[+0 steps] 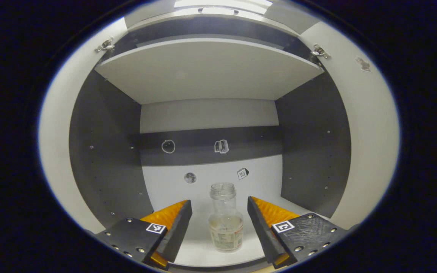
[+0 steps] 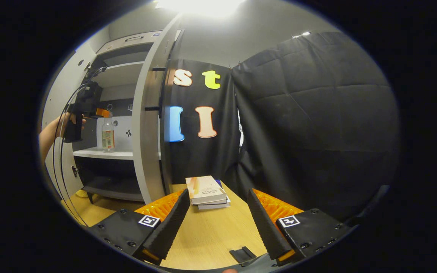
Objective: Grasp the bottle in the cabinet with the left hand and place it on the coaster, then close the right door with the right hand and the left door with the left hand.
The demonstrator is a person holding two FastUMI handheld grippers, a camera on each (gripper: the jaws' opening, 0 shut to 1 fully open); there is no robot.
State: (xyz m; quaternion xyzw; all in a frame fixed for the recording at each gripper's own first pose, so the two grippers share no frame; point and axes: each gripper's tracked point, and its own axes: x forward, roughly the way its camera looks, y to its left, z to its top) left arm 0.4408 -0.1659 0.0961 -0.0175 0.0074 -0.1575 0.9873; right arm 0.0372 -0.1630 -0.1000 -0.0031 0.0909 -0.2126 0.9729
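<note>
In the left gripper view the left tool [image 1: 219, 223] was spread wide, its fingers flanking the bottle [image 1: 225, 218] without touching it. The bottle stood upright on the cabinet's white shelf [image 1: 203, 261], at 6 o'clock in the frame, with both doors open. In the right gripper view the right tool [image 2: 216, 222] hung wide and empty over the counter [image 2: 207, 235], a stack of books [image 2: 206, 192] at 12 o'clock from it, the bottle far off at 10 o'clock.

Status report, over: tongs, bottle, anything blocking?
Left tongs open, flanking the bottle, not touching. Right tongs open over table. Both cabinet doors open, path clear.
</note>
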